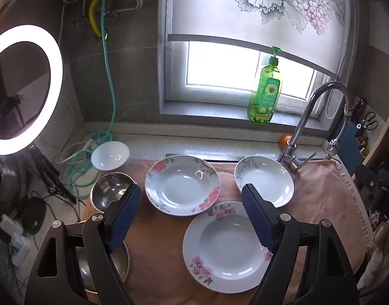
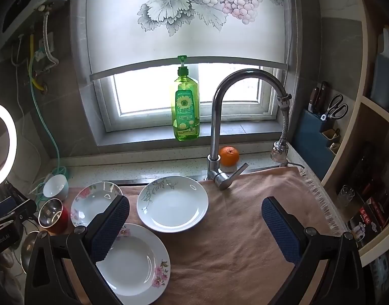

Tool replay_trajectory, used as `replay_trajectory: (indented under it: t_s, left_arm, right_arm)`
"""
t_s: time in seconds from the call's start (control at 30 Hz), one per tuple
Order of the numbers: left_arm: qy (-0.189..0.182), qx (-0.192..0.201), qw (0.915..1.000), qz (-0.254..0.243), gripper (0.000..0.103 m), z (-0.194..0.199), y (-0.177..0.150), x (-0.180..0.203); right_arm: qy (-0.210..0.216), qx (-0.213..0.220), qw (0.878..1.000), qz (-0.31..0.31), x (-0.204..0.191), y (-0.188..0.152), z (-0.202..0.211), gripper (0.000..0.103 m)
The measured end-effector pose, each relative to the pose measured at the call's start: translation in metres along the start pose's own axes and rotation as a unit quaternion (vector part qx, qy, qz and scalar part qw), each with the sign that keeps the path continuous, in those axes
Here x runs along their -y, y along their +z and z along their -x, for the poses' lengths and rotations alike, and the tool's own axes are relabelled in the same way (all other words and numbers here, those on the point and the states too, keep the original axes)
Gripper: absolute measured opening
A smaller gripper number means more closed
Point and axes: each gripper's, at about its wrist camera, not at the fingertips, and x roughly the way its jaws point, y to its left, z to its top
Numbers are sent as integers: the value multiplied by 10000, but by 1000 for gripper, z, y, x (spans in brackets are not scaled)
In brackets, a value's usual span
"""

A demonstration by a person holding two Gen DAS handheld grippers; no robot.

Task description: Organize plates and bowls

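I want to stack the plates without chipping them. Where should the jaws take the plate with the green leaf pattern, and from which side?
Judging by its pose, grip the green-leaf plate at its near right rim. It lies flat on the pink towel and that raised rim is clear, while the left side crowds two pink-flower plates. The open right gripper could come in low, one jaw under the rim.

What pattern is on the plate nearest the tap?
Green leafy sprigs along the left rim of the white plate; clearest in the right wrist view.
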Motion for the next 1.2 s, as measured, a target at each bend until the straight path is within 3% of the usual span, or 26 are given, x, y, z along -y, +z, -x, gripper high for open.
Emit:
replay_trajectory:
  t_s: [1.2]
  left_arm:
    - [-62,-36,10000,-24,81,-4,2,3]
  right_arm:
    - [-56,-73,10000,-10,-1,-1,-9,102]
